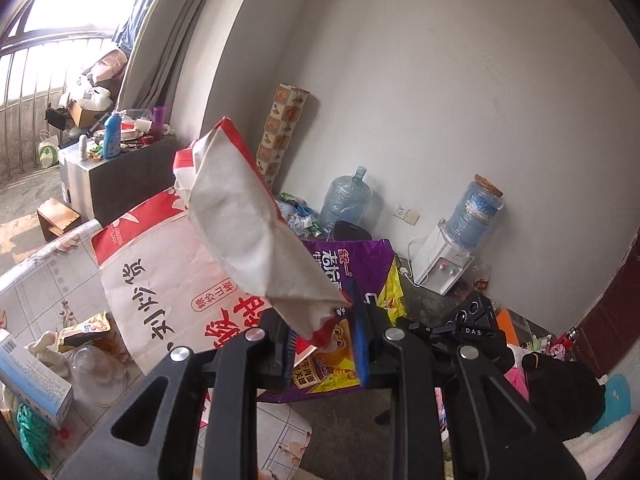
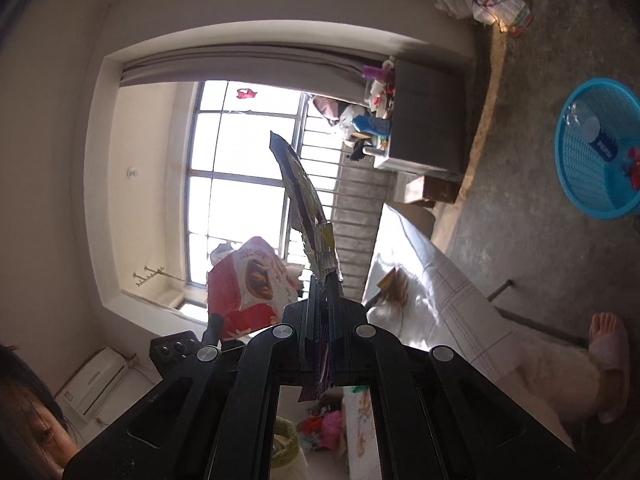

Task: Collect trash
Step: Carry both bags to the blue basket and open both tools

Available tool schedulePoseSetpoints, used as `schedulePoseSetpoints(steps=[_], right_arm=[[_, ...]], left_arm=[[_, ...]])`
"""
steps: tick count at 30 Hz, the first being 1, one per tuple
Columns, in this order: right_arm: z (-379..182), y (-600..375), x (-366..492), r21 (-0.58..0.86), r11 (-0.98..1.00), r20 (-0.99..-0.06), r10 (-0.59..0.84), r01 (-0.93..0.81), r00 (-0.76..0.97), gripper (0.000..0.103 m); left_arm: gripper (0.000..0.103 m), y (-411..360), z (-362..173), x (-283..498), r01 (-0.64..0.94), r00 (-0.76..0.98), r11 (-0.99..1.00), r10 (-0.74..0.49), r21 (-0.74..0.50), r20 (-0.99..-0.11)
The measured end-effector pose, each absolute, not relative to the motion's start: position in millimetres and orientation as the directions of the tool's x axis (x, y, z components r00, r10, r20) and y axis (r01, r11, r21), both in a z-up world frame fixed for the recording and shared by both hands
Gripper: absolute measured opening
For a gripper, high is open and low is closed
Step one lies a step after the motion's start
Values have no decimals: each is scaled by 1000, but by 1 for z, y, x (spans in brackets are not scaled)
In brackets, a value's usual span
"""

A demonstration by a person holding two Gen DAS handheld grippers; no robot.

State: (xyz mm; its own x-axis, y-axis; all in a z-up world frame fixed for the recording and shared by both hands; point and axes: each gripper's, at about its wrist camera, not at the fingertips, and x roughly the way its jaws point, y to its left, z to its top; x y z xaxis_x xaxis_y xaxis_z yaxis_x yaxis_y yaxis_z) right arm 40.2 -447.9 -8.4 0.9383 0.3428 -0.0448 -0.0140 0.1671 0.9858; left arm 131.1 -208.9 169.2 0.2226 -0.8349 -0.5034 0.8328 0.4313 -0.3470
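The left claw is clamped on one corner of a crumpled red-and-white paper bag, so the bag stands stiffly up and away from the fingers, clear of the bench. Creased and matte, the bag keeps its folded shape. Behind it a larger flat bag of the same print lies on the bench, partly under a glossy purple wrapper.

In the right wrist view, the right claw is pinched tight on that thin, shiny wrapper, seen edge-on as a bent sheet. Both pieces seem held aloft for carrying to the blue mesh basket on the floor at far right, where a Pepsi bottle already lies.
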Motion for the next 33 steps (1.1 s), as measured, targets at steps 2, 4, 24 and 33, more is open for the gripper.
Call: schedulePoseSetpoints(steps=[2,4,24,33], right_arm=[[-13,-467,26,980,196,-89,257,38,962,2],[-16,-483,13,963,241,-164,157,124,974,2],[-124,-552,90,496,304,-771,-276,813,574,2],[-163,-566,123,425,286,-812,-299,859,502,13]], left_arm=[[22,-248,159,138,849,183,407,-825,-338,-534],[22,-287,145,144,866,134,373,-814,-333,-565],[24,-523,-106,215,856,-115,395,-485,-334,-867],[55,-560,-188,241,789,-231,466,-379,-401,-896]])
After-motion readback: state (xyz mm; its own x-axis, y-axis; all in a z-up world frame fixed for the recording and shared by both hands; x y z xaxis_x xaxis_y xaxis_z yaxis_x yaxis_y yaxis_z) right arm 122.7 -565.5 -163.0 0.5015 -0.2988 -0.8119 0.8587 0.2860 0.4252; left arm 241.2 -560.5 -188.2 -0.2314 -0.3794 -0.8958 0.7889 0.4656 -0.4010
